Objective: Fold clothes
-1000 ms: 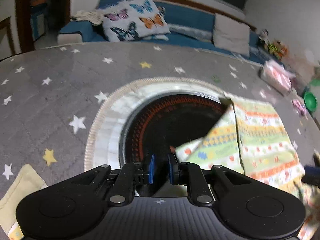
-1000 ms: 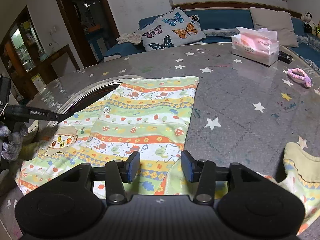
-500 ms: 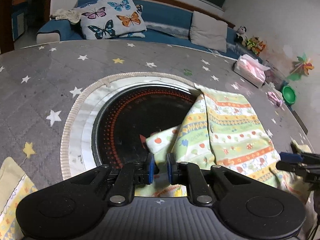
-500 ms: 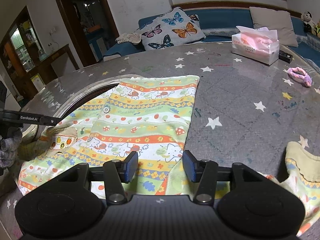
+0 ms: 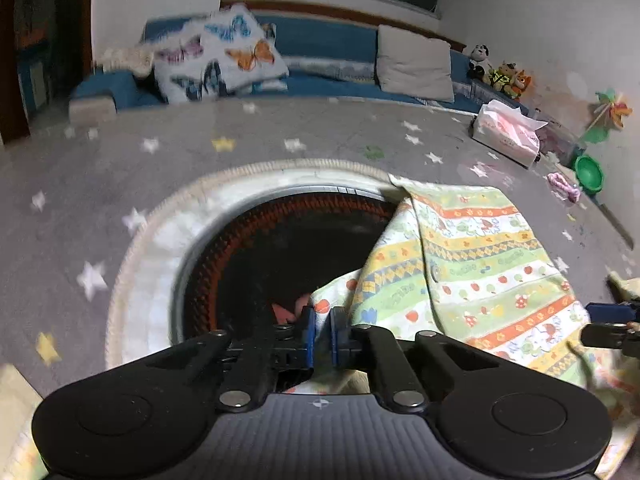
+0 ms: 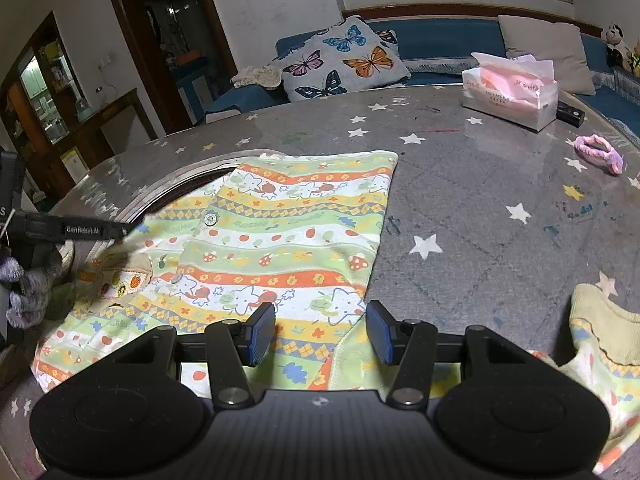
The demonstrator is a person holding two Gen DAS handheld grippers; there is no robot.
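Left gripper [image 5: 322,330]: its blue pads are closed on a thin edge of the patterned garment [image 6: 280,240], near its sleeve end; the cloth passes between them.
Right gripper [image 6: 321,332]: its jaws stand about half open above the near hem of the garment; nothing is between the pads.
Garment place: it lies spread on the grey star-printed table [image 6: 480,200]; its left part hangs over the dark round cooktop [image 5: 280,256] set in the table.
Second cloth [image 6: 600,336]: a similar piece lies at the near right, just beside the right gripper.
Risk, thin grip: the left pads hold only a small edge, so in my judgement a quick pull could let the cloth slip out.
Risk, uneven fold: only one side is held; if the left side is carried over alone, the fold may come out crooked or bunched.
Risk, dragging: the free part may catch on the raised rim [image 5: 152,240] of the cooktop and wrinkle.
Risk, wrong cloth: the right gripper may pinch the neighbouring cloth together with the hem.
Tissue box [image 6: 510,94]: far right, well apart, no danger.
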